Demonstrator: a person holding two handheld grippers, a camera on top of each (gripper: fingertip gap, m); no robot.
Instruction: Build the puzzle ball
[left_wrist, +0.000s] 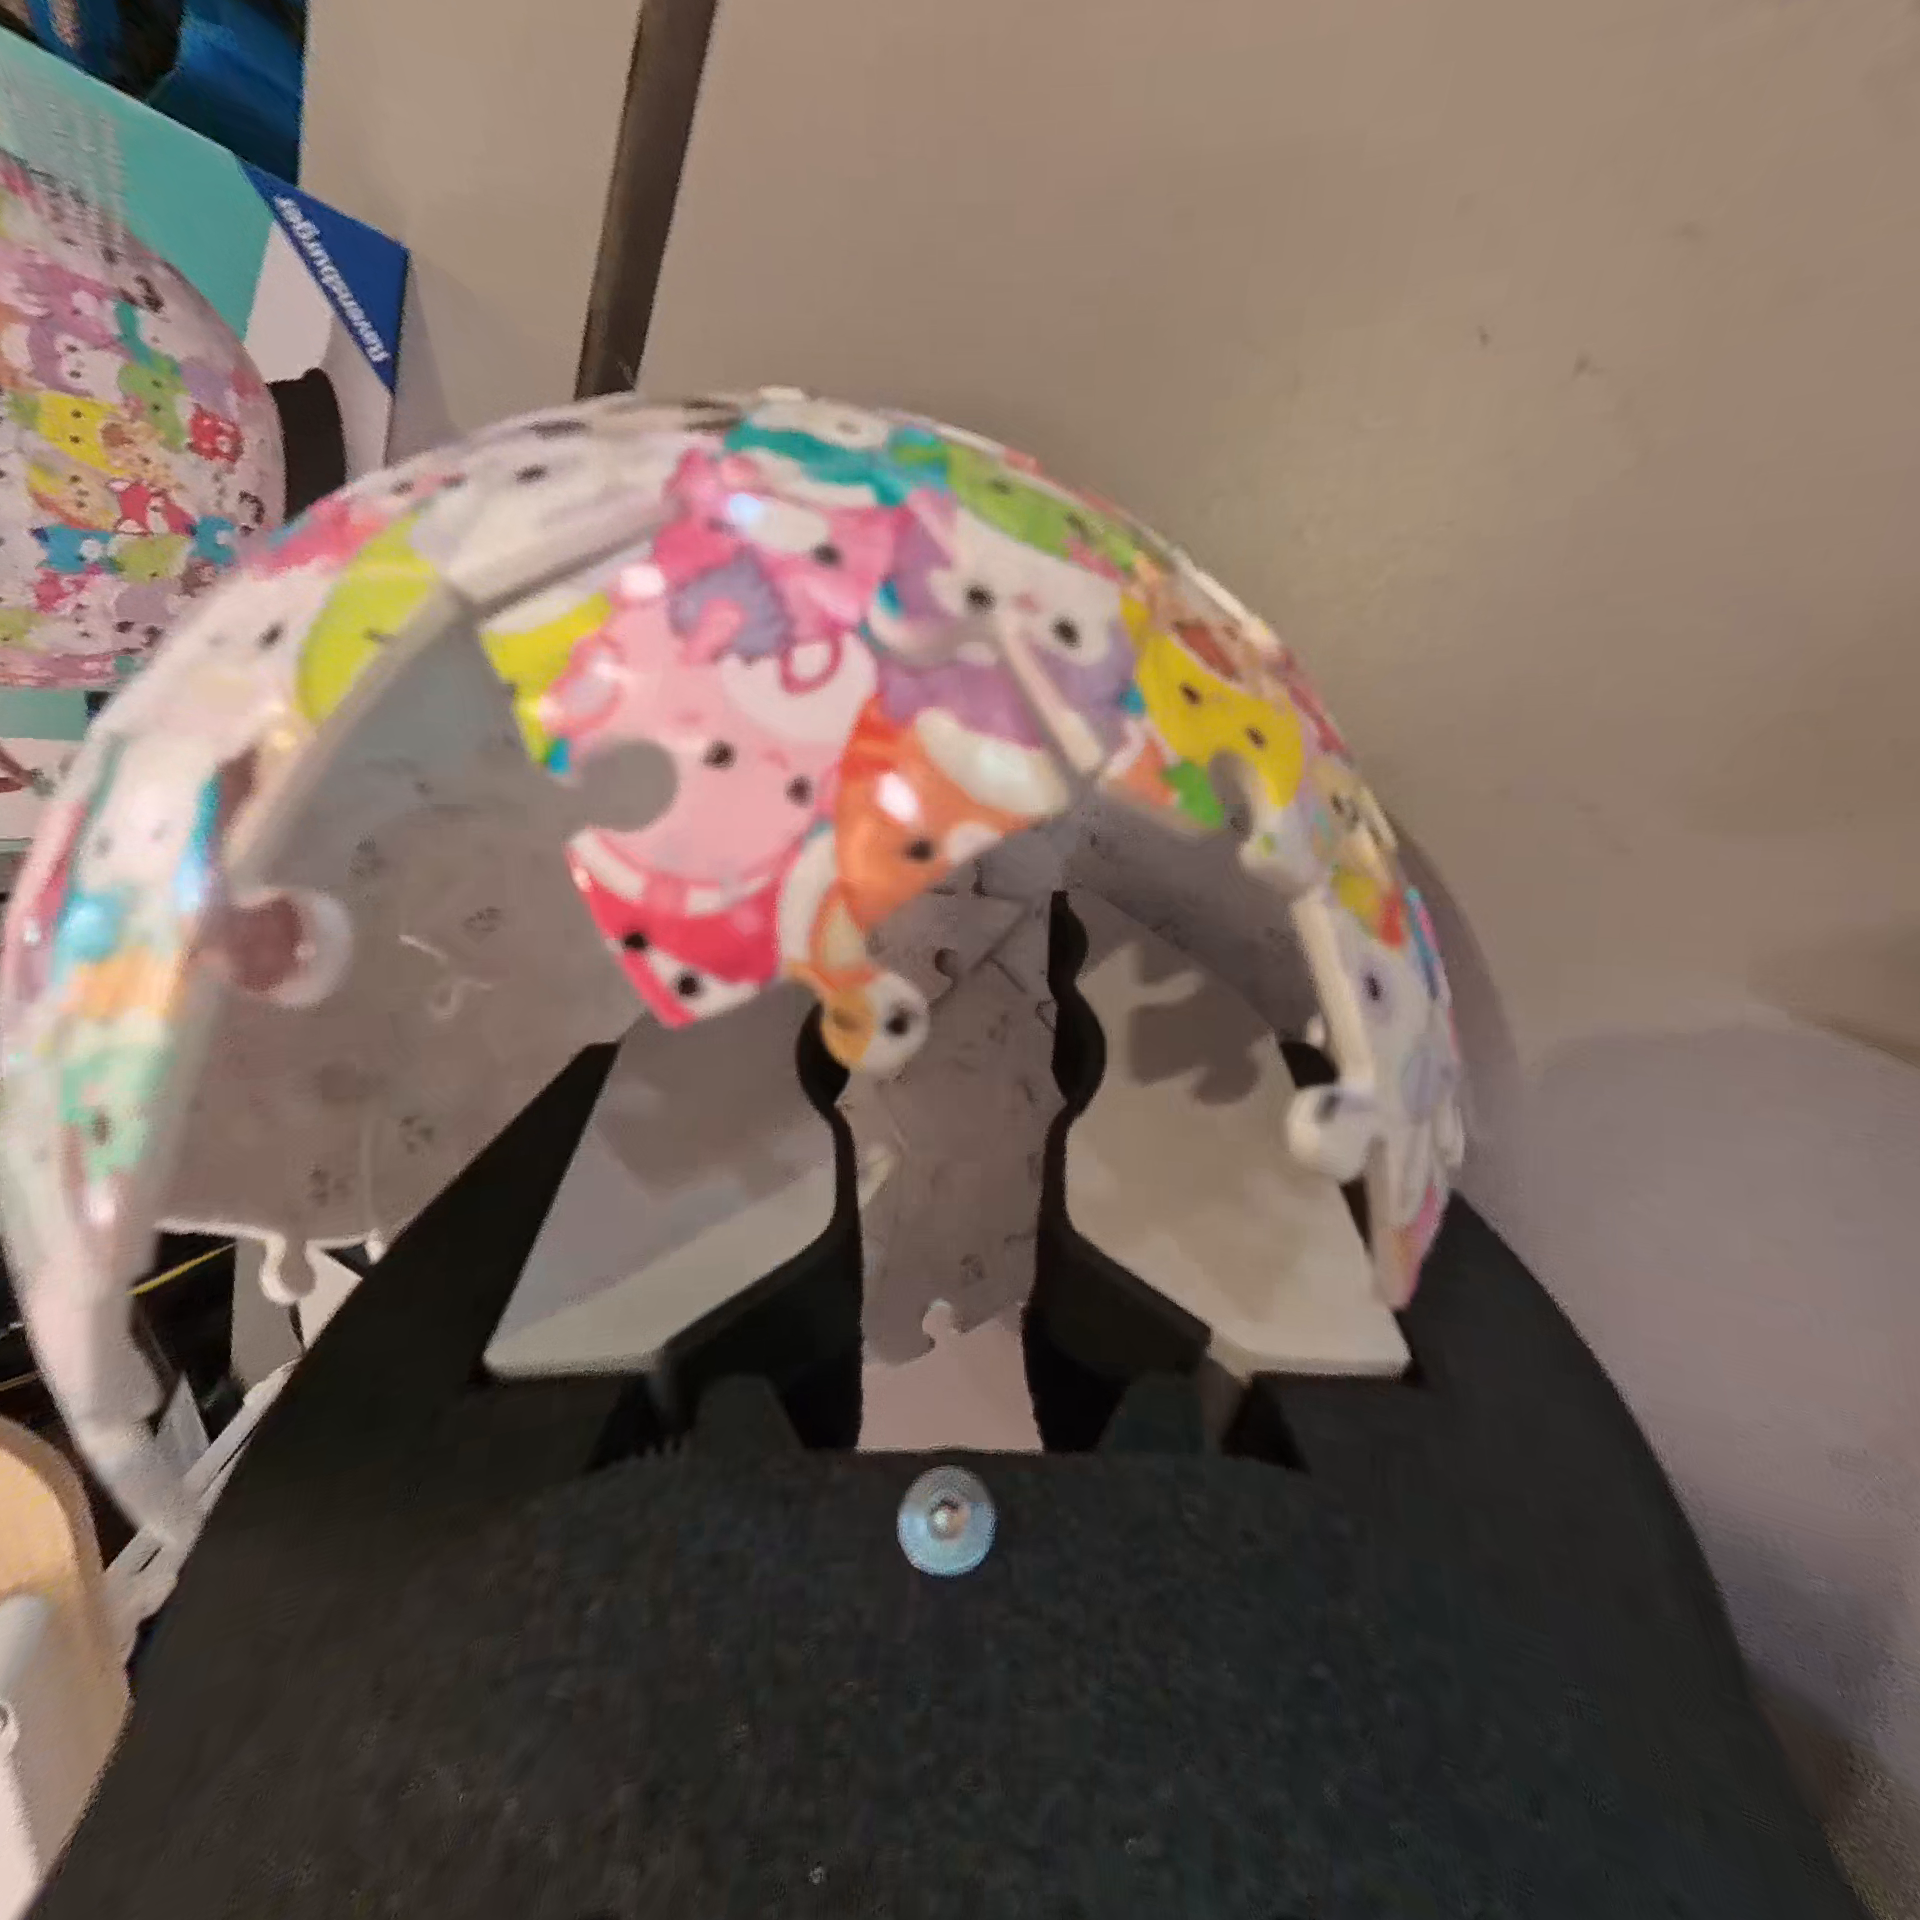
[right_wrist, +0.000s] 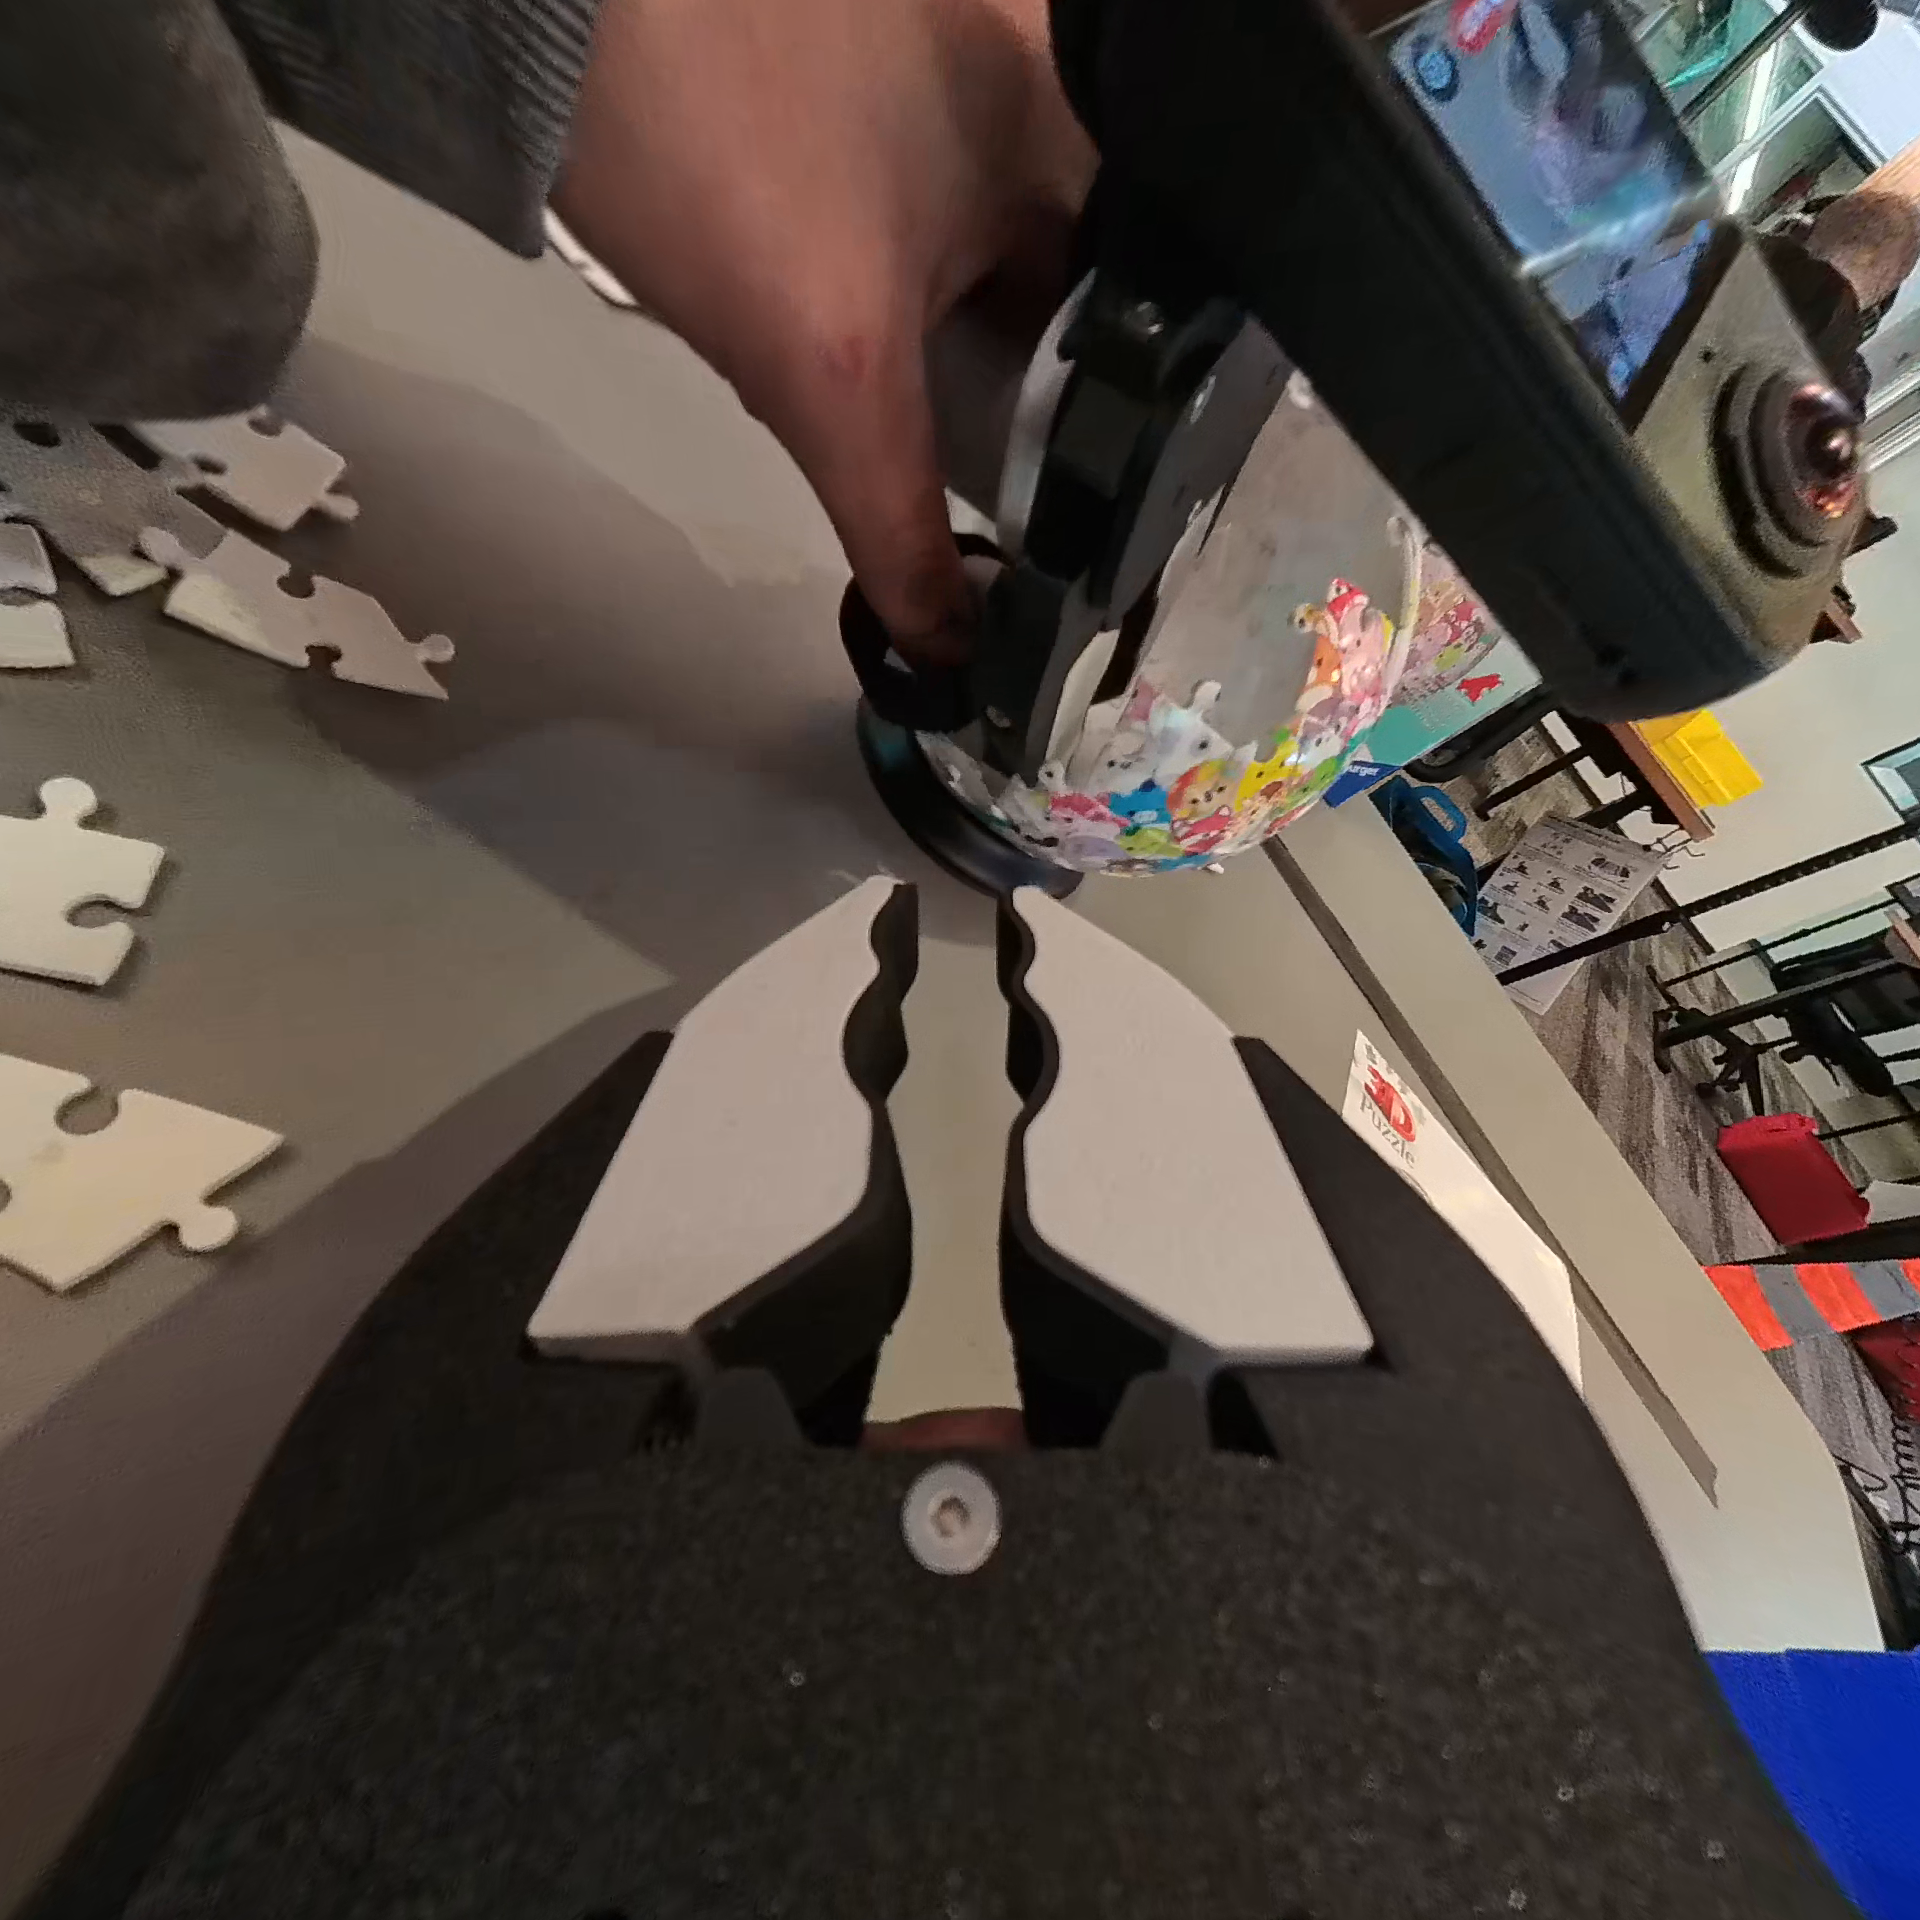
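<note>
Glossy curved plastic, printed with small cartoon animals in pink, yellow, orange and green, makes up the partly built puzzle ball; its inside faces are matt grey. In the left wrist view, at far left, a printed box showing a finished ball is cut off by the frame edge. To its right the ball's shell arches over the left gripper, with ragged, tabbed edges where pieces are missing. The two black-lined jaws stand narrowly apart with a grey strip of the shell's wall between them; contact on both sides cannot be confirmed through blur. In the right wrist view, at left, loose puzzle pieces lie white side up on the grey table, several cropped. At centre the right gripper shows a slim gap between its white-faced fingers, with nothing in it. Further right a hand holds the left gripper against the ball, which sits on a dark round stand, mostly hidden
</note>
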